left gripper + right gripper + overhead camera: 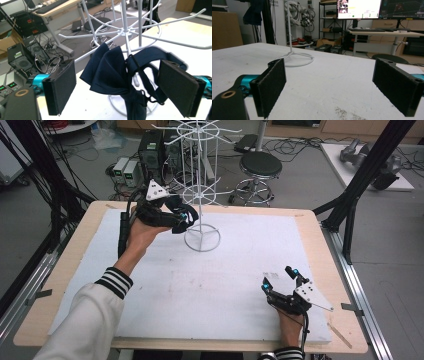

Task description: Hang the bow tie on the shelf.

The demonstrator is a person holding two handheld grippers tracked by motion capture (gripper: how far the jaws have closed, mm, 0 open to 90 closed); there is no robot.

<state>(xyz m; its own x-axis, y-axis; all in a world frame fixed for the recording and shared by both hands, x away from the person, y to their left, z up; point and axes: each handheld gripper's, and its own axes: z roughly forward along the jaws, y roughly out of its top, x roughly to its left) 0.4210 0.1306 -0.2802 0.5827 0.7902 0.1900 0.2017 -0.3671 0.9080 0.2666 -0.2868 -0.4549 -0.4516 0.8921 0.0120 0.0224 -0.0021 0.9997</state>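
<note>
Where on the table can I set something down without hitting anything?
The white mat lies bare from the rack's ring base down to the near edge, and between the two grippers. It is crowded at the white wire rack, where the navy cloth hangs beside the left gripper.

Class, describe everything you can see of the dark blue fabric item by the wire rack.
The dark blue fabric item is soft, matte, pleated cloth like a bow tie, with a thin black strap and loop. It hangs from the white wire rack beside its centre pole, drooping toward the ring base. The left gripper has its jaws open around it, not touching.
</note>
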